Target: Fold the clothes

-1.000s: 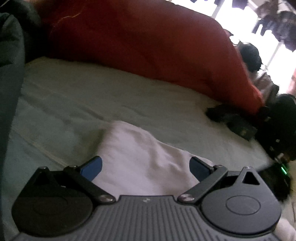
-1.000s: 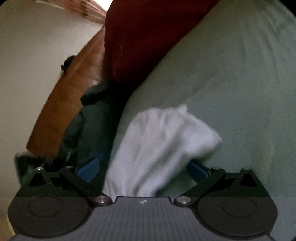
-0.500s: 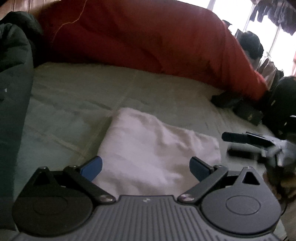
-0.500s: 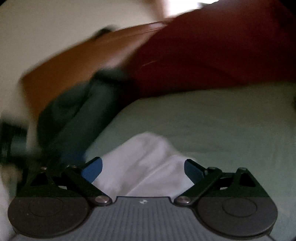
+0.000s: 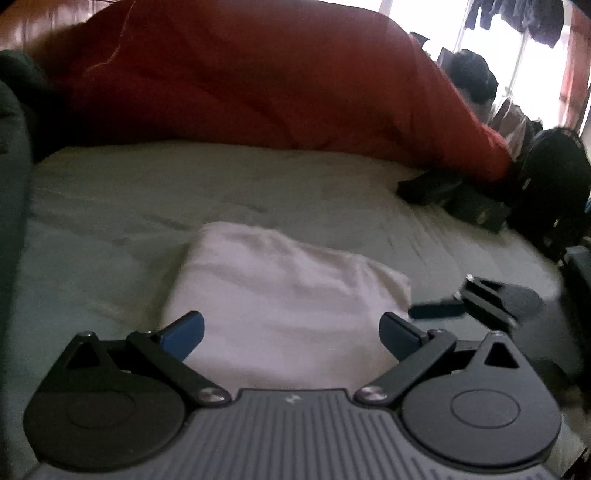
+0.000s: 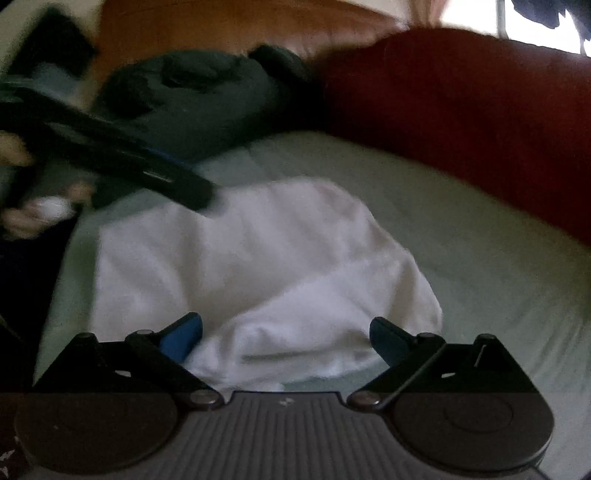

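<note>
A white garment lies folded in a rough rectangle on the grey-green bed sheet. My left gripper is open over its near edge, and the cloth shows between the blue fingertips without being pinched. In the right wrist view the same garment lies with a rounded fold nearest me, and my right gripper is open just above that fold. Each gripper shows in the other's view: the right one low beside the garment's right corner, the left one, held by a hand, over its far left corner.
A red duvet is heaped across the far side of the bed. A dark green pillow lies against the brown headboard. Black objects sit at the bed's right edge, below a bright window.
The garment, partly lifted and bunched a second ago, now lies flat and folded. Both grippers have drawn back from it, and the right gripper has come into the left wrist view.
</note>
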Demonstrator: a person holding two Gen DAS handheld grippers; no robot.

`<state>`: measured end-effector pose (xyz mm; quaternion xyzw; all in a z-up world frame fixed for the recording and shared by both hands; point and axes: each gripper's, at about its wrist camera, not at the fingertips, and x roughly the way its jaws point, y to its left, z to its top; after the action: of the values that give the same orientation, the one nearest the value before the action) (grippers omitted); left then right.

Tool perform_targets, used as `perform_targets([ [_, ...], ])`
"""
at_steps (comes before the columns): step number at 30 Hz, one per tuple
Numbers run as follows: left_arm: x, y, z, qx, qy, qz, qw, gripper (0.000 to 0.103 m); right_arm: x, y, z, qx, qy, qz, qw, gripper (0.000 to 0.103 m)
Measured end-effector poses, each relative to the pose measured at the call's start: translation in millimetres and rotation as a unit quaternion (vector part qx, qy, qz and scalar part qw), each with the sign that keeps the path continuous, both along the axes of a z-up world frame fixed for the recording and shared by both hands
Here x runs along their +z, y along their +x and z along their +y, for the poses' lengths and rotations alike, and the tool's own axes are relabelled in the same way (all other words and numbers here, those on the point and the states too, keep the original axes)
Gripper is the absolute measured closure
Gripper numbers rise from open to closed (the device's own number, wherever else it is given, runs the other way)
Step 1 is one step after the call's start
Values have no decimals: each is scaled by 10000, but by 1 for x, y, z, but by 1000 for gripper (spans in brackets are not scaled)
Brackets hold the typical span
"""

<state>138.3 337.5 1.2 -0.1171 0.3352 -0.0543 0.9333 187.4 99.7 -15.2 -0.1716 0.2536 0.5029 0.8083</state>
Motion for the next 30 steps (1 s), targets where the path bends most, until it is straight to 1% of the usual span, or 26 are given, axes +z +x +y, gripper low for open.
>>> perform_targets([
  [3,-13,24,3,-37,-258,149,9996,3,15,-13,15,430,173,-163,9988,3],
  [6,-33,50,8,245,-254,710,9969,4,4,-19,27,606,-69,-119,9981,3],
  [8,-34,56,7,300,-213,830,9959,4,-12,-16,24,472,-276,-60,9985,3],
  [9,-34,58,6,326,-185,880,9954,4,-16,-16,18,399,-263,-37,9988,2],
  [10,-29,57,3,343,-121,884,9954,4,-17,-16,12,322,-229,23,9992,2],
  [12,-20,49,-3,355,13,827,9959,4,-10,-18,0,135,-124,228,9996,2],
  [14,-11,33,-12,272,104,735,9969,4,-1,-28,-16,-39,-3,270,9996,2],
  [17,0,3,-33,-123,154,612,9979,4,10,-51,-43,-264,22,259,9993,0],
  [20,8,-30,-64,-592,269,377,9972,4,10,-72,-65,-560,-276,287,9976,0],
  [22,11,-42,-82,-967,269,161,9948,3,9,-85,-80,-746,-408,389,9956,0],
  [24,9,-41,-100,-1157,226,65,9930,3,5,-100,-95,-929,-426,559,9932,0],
  [26,-3,-29,-114,-1296,139,225,9912,3,3,-113,-111,-1144,-361,688,9904,0],
  [29,-30,-9,-125,-1105,15,618,9920,2,2,-129,-135,-1455,-172,902,9851,0],
  [30,-32,-8,-126,-1035,-11,561,9930,2,2,-132,-140,-1506,-117,967,9838,0],
])
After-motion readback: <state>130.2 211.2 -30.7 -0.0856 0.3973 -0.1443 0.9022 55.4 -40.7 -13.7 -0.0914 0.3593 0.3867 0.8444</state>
